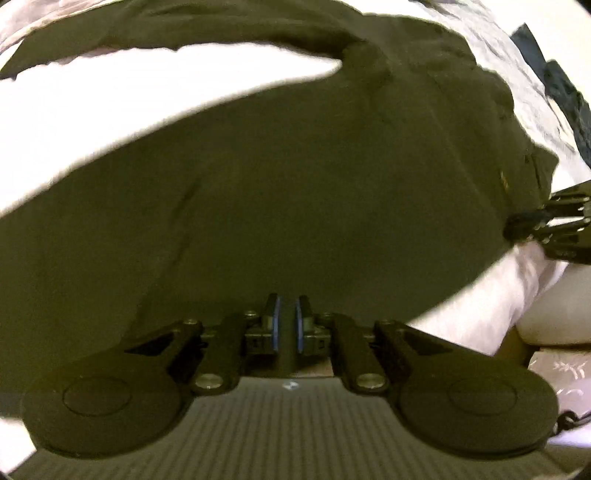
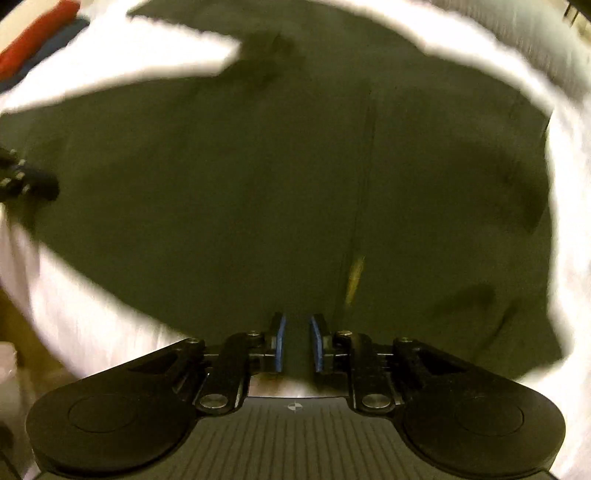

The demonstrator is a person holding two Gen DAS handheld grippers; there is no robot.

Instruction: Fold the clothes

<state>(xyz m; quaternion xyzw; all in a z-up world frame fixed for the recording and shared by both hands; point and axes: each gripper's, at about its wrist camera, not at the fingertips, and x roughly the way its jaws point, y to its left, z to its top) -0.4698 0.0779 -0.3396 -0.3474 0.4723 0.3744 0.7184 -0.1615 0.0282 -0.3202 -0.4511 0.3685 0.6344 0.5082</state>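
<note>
An olive-green garment (image 1: 295, 184) lies spread on a white bed sheet (image 1: 110, 110), with a long part curling away at the top. My left gripper (image 1: 288, 306) is shut on its near edge, and a thin fold of cloth fills the narrow gap between the blue pads. In the right wrist view the same garment (image 2: 258, 184) fills the middle, with a small yellow mark (image 2: 354, 277) beside a seam. My right gripper (image 2: 297, 325) stands slightly open over the garment's edge, the cloth lying loose between its pads. Each gripper shows at the other view's edge: the right gripper (image 1: 535, 221), the left gripper (image 2: 33, 184).
White sheet (image 2: 572, 184) rings the garment. A dark blue-green cloth (image 1: 561, 85) lies at the far right of the bed. Something red (image 2: 40, 33) sits at the top left corner. A pale rounded object (image 1: 561, 314) and a floral fabric (image 1: 565, 373) lie past the bed edge.
</note>
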